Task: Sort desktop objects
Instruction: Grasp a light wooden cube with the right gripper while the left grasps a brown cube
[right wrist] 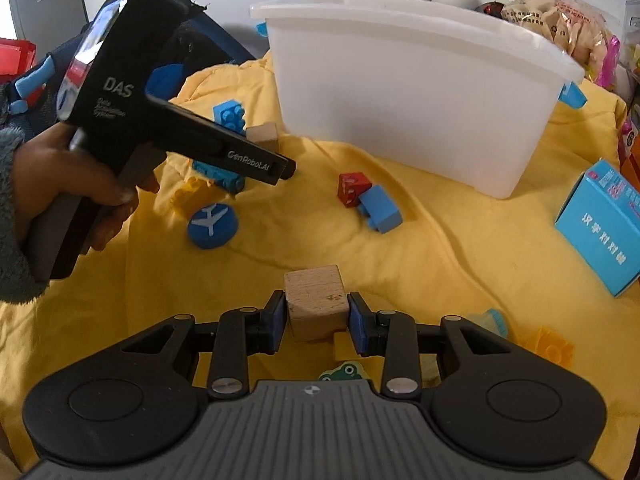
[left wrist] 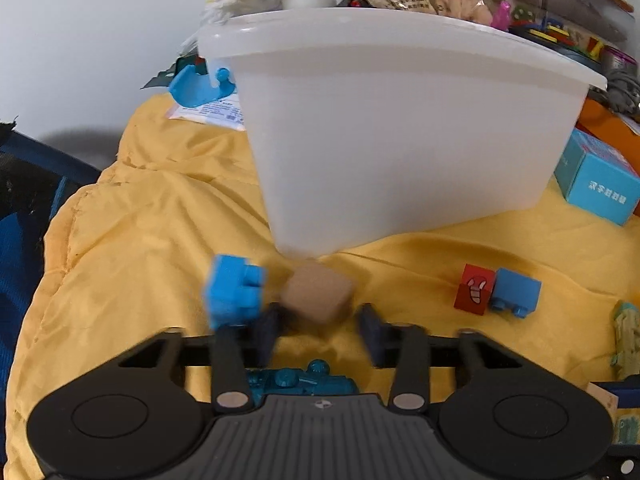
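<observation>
**Both tongs at wooden cubes, bin not yet loaded**

The right gripper (right wrist: 316,318) is clenched on a wooden cube (right wrist: 316,300): both pads press its side faces, and it sits at 12 o'clock from the tool body, low over the yellow cloth (right wrist: 440,248). The white bin (right wrist: 400,92) stands well apart at 1 o'clock.

The left gripper (left wrist: 318,328) has a second, tan cube (left wrist: 318,298) between its jaws, but the picture is blurred. The left pad looks near its face and the right pad stands clear, so I read the jaws as released around it, not yet gripping. A blue brick (left wrist: 234,294) lies just beside that cube at 9 o'clock; the bin wall rises at 12 o'clock.

The step in hand looks like pick-up. Next, the left jaws likely need to close squarely on the tan cube without catching the brick, and the right cube must be lifted over the bin's rim and released.

A red block (right wrist: 352,188) and another blue brick (right wrist: 382,210), touching, wait mid-cloth.
</observation>
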Available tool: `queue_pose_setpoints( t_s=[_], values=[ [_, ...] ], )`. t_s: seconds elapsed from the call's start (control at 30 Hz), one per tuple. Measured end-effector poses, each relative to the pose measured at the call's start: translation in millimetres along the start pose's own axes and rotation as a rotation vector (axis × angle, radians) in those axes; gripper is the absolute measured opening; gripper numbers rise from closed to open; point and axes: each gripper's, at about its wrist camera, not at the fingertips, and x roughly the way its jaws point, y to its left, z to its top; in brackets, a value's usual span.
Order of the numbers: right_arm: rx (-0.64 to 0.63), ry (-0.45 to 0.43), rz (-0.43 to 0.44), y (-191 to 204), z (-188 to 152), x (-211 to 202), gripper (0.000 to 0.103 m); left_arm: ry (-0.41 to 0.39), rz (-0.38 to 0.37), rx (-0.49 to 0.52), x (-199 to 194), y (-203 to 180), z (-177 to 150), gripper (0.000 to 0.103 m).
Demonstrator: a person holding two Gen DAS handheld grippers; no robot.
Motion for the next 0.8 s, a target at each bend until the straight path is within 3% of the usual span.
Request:
queue_pose_setpoints(
  t_s=[0.2,0.5,0.8],
  values=[
    [-0.009,0.012,-0.001,0,-1,4,0.034,0.008,-0.026,0.019,-20,-8,2,0.039],
    [0.007,-0.013,0.039,1,-9,-28,0.034,0.001,-0.180,0.047,-97,-34,-31,0.039],
    [-0.025,-0.009,0.031,15,-36,-42,0.035,0.113,-0.196,0.113,-95,-51,-80,0.039]
  ],
)
